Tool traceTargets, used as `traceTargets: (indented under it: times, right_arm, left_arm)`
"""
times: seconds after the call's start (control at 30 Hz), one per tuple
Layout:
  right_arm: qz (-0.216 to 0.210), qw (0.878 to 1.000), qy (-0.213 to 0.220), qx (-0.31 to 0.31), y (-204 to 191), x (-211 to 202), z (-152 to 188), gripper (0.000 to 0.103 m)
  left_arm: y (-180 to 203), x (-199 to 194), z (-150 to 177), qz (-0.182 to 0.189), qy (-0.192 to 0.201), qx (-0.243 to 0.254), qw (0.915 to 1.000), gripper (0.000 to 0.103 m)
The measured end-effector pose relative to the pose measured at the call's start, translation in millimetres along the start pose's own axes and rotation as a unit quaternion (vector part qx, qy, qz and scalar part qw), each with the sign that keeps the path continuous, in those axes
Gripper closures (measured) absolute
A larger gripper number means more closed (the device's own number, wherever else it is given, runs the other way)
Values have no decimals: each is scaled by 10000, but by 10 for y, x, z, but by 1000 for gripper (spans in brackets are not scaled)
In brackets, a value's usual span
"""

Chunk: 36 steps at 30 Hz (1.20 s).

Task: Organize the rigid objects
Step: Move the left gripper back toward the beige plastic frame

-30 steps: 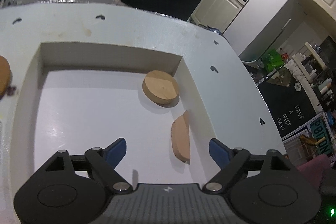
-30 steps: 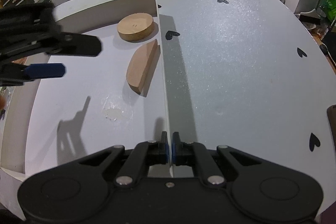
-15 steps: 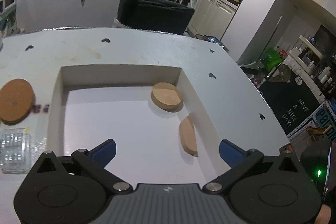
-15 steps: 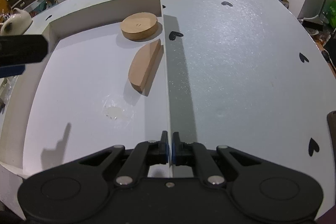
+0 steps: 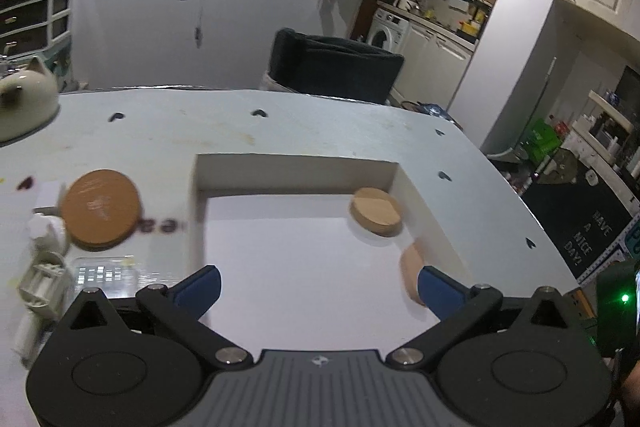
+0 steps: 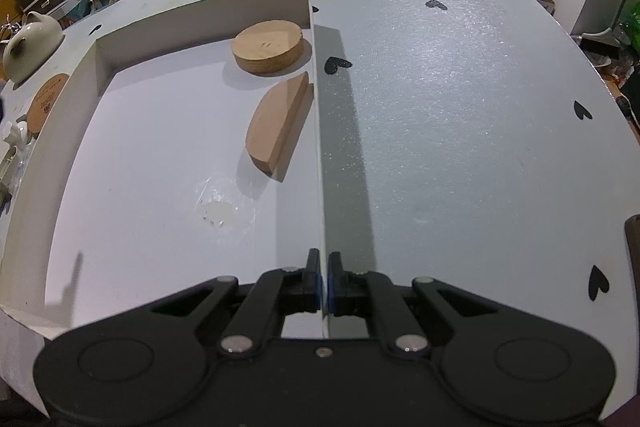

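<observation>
Left wrist view: the left gripper [image 5: 318, 287] has just opened its jaws wide and holds nothing, above the tray [image 5: 296, 167]; a stiff, light cork coaster [image 5: 101, 214] lies on the bench [image 5: 320, 123], best pinched across its rim.

Right wrist view: the right gripper [image 6: 323, 285] pinches the tray wall [image 6: 319, 163]; the wooden disc [image 6: 267, 45] and half-disc [image 6: 278, 123] lie inside.

My tongs are black with blue pads [image 5: 200, 285]. The tray [image 6: 200, 1] is white inside. The disc [image 6: 267, 45] and half-disc [image 6: 276, 125] are pale tan wood. The table [image 6: 460, 107] is pale grey with black hearts. The coaster [image 5: 101, 214] is brown. The teapot [image 5: 24, 103] is cream.
</observation>
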State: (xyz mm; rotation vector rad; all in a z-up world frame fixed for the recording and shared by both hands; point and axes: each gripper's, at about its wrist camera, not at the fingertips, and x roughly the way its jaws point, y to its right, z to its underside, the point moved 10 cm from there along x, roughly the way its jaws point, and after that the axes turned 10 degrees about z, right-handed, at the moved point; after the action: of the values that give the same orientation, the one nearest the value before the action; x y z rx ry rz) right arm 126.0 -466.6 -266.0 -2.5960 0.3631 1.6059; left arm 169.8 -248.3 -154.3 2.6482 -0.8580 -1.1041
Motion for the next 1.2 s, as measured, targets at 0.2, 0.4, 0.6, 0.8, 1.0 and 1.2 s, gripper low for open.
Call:
traceTargets:
  times: [0.2, 0.4, 0.6, 0.8, 1.0, 1.2]
  right_arm:
    - [0, 10000, 0, 12, 0, 1, 2, 99]
    - [1, 10000, -4, 33, 0, 4, 4, 99]
    - [7, 10000, -6, 44, 0, 6, 5, 99]
    - [6, 10000, -7, 48, 3, 5, 6, 99]
    - [10, 10000, -6, 50, 3, 4, 6, 99]
    - [27, 10000, -3, 91, 13, 9, 7, 99]
  left_arm:
    - [-336, -177, 12, -157, 192, -337, 9991, 0]
    - [-774, -332, 18, -523, 336, -768, 9951, 0]
    - [-1221, -590, -96, -991, 678, -1046, 9872, 0]
    - [-1602, -723, -82, -1589, 433, -543, 9848, 0]
    - [-1907, -725, 79, -1693, 83, -282, 9851, 0]
    - [-2134, -633, 332, -1741, -388, -156, 9838, 0]
